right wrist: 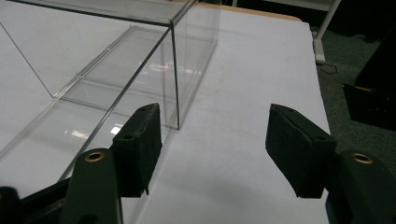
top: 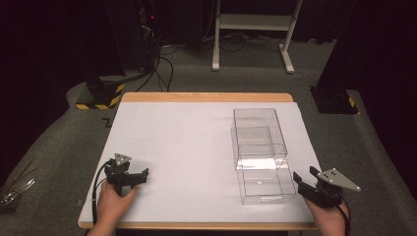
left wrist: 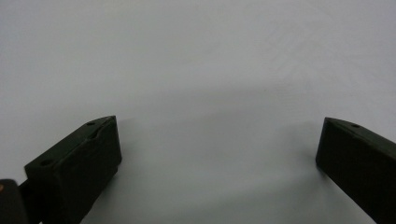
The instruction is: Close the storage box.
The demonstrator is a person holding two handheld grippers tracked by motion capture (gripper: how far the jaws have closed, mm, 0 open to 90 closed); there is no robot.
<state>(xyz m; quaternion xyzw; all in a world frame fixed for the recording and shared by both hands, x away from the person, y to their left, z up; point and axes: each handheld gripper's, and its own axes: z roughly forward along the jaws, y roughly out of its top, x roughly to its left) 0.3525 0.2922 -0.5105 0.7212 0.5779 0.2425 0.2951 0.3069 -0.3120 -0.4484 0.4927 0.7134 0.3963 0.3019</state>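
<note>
Two clear boxes (top: 259, 156), two grippers (top: 132, 179), one table (top: 172, 142).

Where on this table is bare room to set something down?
The white table is bare from its left edge to the clear box, ahead of the left gripper. Room is tight on the right: the box nears that edge, the right gripper beside it.

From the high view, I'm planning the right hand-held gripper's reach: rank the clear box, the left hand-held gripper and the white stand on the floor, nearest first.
1. Clear box: just left of the right hand-held gripper, on the table's right half.
2. Left hand-held gripper: across the table, near its front left corner.
3. White stand: on the floor beyond the far edge.
</note>
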